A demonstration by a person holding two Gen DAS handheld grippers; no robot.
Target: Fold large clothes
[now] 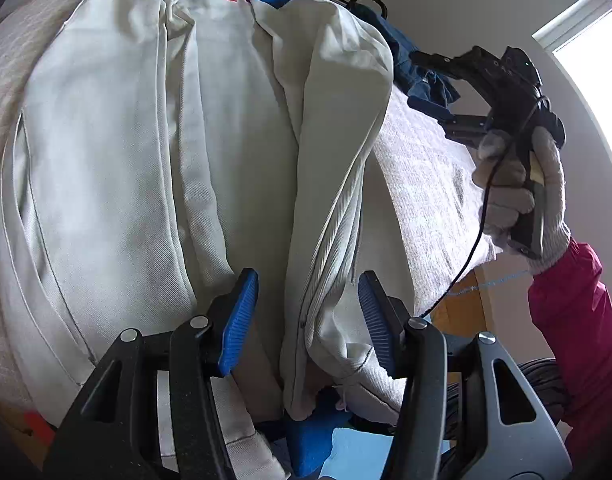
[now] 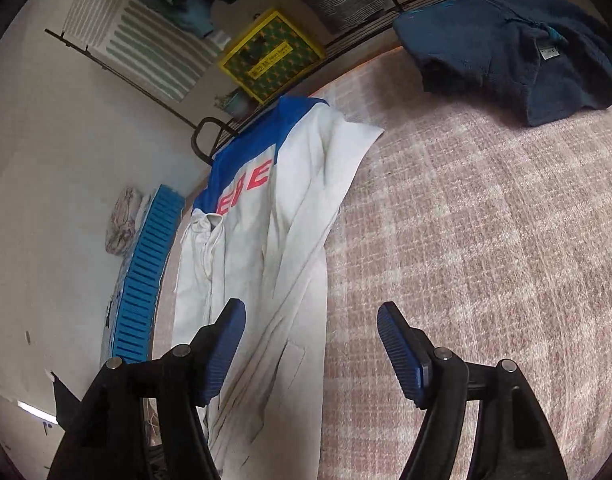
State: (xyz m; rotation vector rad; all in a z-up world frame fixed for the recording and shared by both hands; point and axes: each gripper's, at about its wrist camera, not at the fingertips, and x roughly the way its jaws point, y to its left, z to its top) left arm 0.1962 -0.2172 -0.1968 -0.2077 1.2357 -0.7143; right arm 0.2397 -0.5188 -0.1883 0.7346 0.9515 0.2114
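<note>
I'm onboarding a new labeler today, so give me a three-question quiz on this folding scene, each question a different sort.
1. True or false: the left gripper has its jaws clamped tight on the white jacket.
2. Which garment lies apart at the bed's far side? A) dark blue fleece B) red towel C) black jeans
3. Fill in: the jacket's shoulder panel is ____ with red lettering.

Key: 1 false, the jaws stand open with a raised fold of cloth between them; 2 A; 3 blue.

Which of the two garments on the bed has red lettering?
The white jacket with blue shoulders, spread flat at the bed's left edge; the dark navy fleece garment lies crumpled and unlettered.
</note>
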